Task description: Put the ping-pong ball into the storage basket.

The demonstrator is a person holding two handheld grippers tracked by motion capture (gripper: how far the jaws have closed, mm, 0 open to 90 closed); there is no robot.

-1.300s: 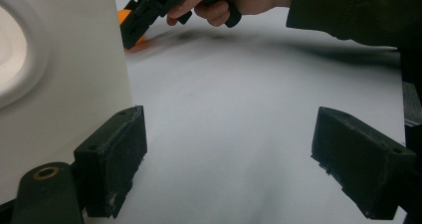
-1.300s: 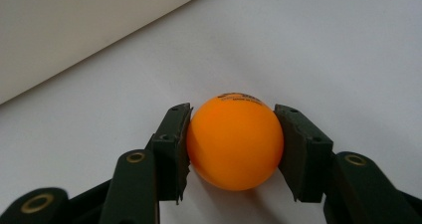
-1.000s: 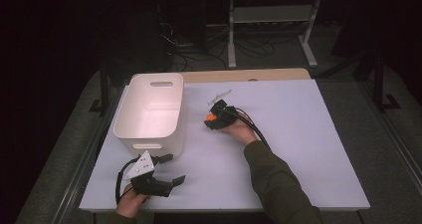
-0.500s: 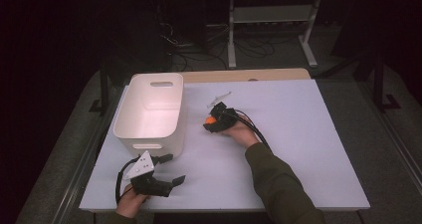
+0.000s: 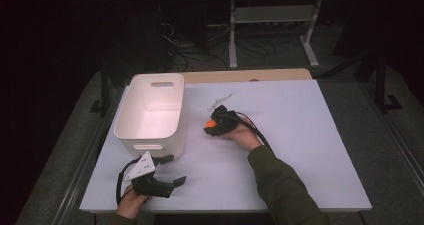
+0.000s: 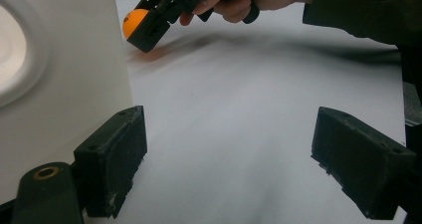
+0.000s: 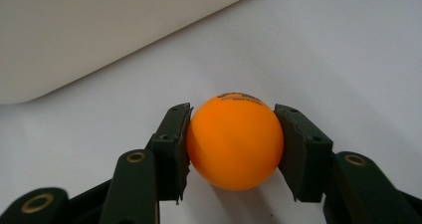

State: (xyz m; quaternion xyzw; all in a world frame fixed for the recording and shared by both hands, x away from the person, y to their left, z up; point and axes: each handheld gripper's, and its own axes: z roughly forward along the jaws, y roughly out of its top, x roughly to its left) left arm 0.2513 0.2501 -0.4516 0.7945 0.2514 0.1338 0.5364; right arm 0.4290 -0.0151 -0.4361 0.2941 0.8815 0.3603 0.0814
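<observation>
Nothing moves since earlier: right gripper pinches ball just beside bin. Left gripper spread, empty. Smooth ball could squirt out if grip slackens.

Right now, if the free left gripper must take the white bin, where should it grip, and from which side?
Grip the near end wall of the bin at its top rim, coming down from above. The bin is open-topped and upright, and the wall is thin enough to fit between the wide-open jaws of the left gripper, which lies just in front of that end.
</observation>
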